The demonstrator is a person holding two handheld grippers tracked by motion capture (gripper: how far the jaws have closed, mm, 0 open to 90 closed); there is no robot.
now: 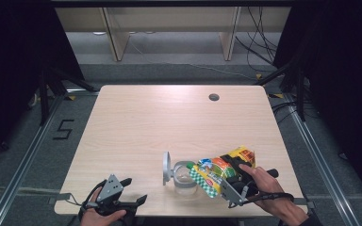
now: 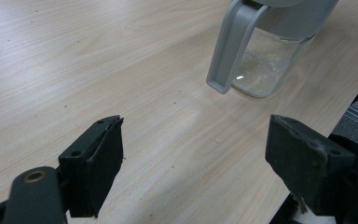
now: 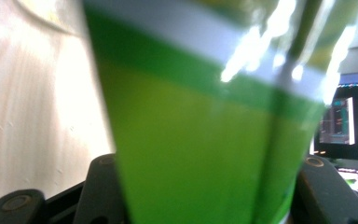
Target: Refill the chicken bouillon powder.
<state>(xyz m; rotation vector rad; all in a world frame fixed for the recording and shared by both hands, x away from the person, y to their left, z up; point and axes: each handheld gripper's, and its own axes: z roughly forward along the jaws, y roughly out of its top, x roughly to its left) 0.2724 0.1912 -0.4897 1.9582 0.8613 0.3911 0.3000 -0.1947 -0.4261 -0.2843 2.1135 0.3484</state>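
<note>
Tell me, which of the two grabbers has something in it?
The right gripper does: its jaws clamp a green and yellow snack bag, tipped over the clear jug. The left gripper is open with nothing between its jaws.

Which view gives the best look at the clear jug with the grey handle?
The left gripper view: the jug sits close, with its grey handle and clear wall sharp. The high view shows the whole jug but small, its lid open, partly hidden by the snack bag. In the right gripper view I cannot make it out for certain.
</note>
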